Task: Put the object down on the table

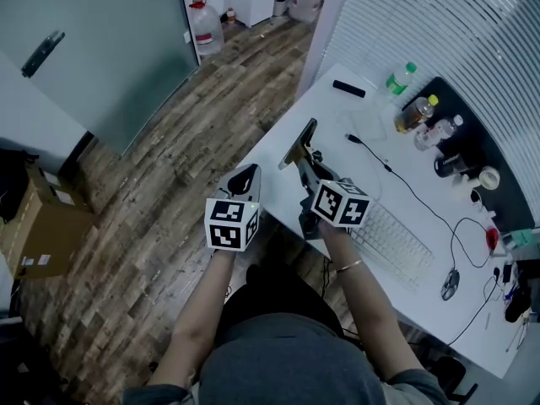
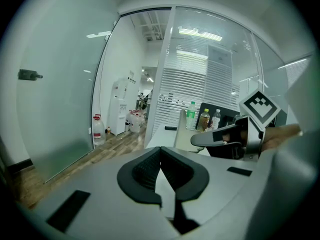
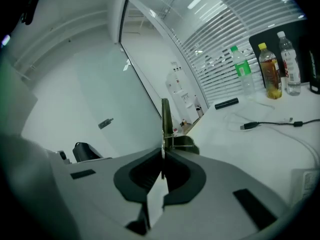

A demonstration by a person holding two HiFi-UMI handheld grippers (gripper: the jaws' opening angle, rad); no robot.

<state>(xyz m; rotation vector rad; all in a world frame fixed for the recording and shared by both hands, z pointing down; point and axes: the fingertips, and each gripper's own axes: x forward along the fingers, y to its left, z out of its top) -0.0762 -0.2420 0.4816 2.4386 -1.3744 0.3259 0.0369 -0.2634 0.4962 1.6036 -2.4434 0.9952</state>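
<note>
You are clamping the right gripper's (image 3: 162,159) jaws on a thin tan panel (image 3: 165,118) at the counter (image 3: 260,149) edge, the left gripper's (image 2: 160,158) jaws sitting together empty, three bottles (image 3: 270,74) standing beyond.

Three bottles are counted on the table (image 1: 337,116): one green (image 1: 401,76), one amber (image 1: 419,112), one clear (image 1: 440,130). One keyboard (image 1: 392,241), one mouse (image 1: 450,283) and one cardboard box (image 1: 38,226) are seen. One left gripper (image 1: 246,175), one right gripper (image 1: 302,157) and one thin flat object (image 1: 299,142) are also counted.
</note>
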